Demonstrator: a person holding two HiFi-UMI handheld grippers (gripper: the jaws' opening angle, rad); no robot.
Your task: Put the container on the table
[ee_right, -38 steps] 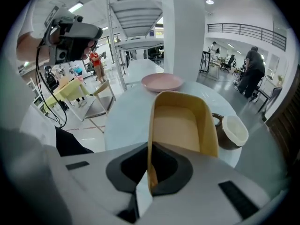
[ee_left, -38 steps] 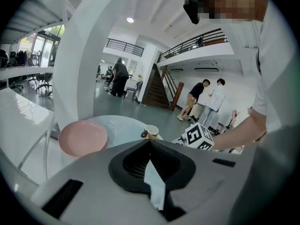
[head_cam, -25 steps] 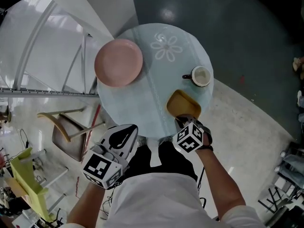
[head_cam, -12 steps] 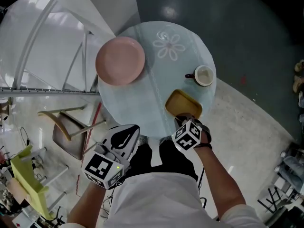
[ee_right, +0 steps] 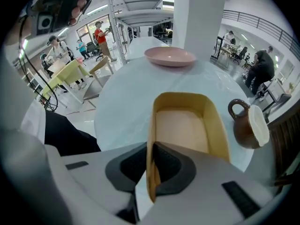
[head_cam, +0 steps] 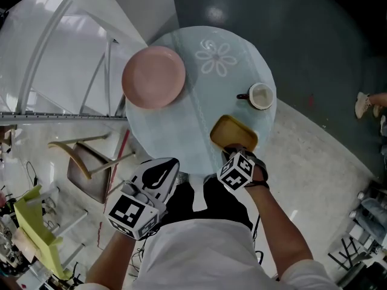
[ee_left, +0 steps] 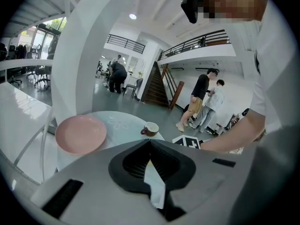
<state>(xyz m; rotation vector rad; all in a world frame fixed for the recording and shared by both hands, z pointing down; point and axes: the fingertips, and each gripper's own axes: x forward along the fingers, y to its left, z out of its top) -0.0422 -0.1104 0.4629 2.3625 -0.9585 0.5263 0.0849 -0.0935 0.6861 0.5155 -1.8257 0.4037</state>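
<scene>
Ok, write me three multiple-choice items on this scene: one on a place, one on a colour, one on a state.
1. Where does the cup stand?
A on the floor
B on the table, beyond the container
C on a chair

2. What colour is the plate?
A pink
B green
C black

3. The right gripper is:
A open
B shut on the container's wall
C shut on the cup

Answers:
1 B: the head view shows it on the table past the container.
2 A: it is pink in every view.
3 B: the right gripper view shows the jaws clamping the near wall.
</scene>
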